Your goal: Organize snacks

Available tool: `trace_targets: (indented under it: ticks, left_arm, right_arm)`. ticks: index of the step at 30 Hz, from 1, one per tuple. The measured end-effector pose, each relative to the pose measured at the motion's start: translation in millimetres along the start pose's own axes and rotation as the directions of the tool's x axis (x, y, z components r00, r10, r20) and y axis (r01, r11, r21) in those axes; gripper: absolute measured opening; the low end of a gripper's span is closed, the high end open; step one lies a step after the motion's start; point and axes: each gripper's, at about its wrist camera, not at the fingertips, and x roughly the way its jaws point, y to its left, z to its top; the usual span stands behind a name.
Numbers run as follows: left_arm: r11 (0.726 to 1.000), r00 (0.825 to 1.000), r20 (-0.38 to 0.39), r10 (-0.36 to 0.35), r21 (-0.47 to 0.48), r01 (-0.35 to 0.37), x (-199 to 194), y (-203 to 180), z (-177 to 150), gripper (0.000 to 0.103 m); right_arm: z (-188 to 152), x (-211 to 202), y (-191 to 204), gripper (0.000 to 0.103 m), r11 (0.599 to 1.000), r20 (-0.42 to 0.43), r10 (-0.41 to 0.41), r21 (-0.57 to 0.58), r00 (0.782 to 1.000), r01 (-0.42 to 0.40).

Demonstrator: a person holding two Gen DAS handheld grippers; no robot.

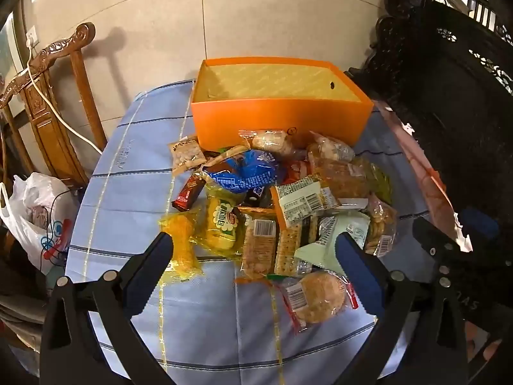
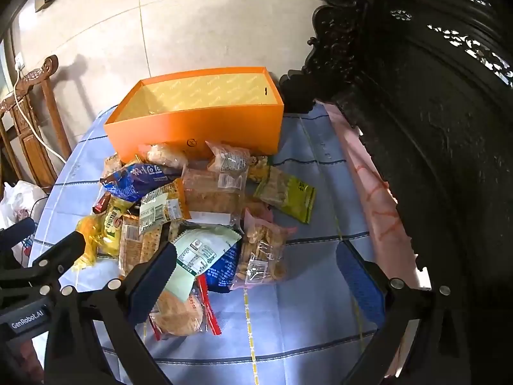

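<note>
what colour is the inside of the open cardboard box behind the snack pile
Pale yellow with a faint repeating print; the open orange cardboard box shows it best from the left wrist.

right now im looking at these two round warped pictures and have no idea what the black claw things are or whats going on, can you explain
Each picture comes from a fisheye camera mounted on a handheld two-finger gripper; a person holds one in each hand. The black arms with blue pads are those tools: the left gripper and the right gripper, both open and holding nothing. Below them, a table with a blue checked tablecloth carries a pile of wrapped snack packets. Behind the pile sits an open orange cardboard box, which looks empty as far as its inside shows.
</note>
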Motion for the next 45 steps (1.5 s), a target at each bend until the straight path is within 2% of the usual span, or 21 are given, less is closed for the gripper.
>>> trace_targets:
  ticks: [9,15,22,45]
  left_arm:
    - [1.0,1.0,-0.015,0.012,0.008,-0.011,2.3,-0.8,-1.4,0.099]
    - [1.0,0.999,-0.028,0.021,0.016,-0.02,5.0,-1.2,-3.3,0.099]
    - [1.0,0.999,-0.036,0.022,0.002,-0.022,5.5,1.0,-3.1,0.099]
    - [0.999,0.999,-0.022,0.038,-0.016,-0.038,2.4,4.5,-1.8,0.099]
  right_arm:
    - [-1.1,-1.5,2.4,0.099,1.0,-0.003,-0.02,-0.003,1.0,0.02]
    - [-0.3,1.8,1.2,0.1,1.0,-0.024,0.017,0.025,1.0,-0.016]
    - [1.8,-0.2,0.8,0.1,1.0,-0.018,0.018,0.023,1.0,-0.017]
    - [0.9,-2.4,1.6,0.099,1.0,-0.01,-0.011,0.005,1.0,0.011]
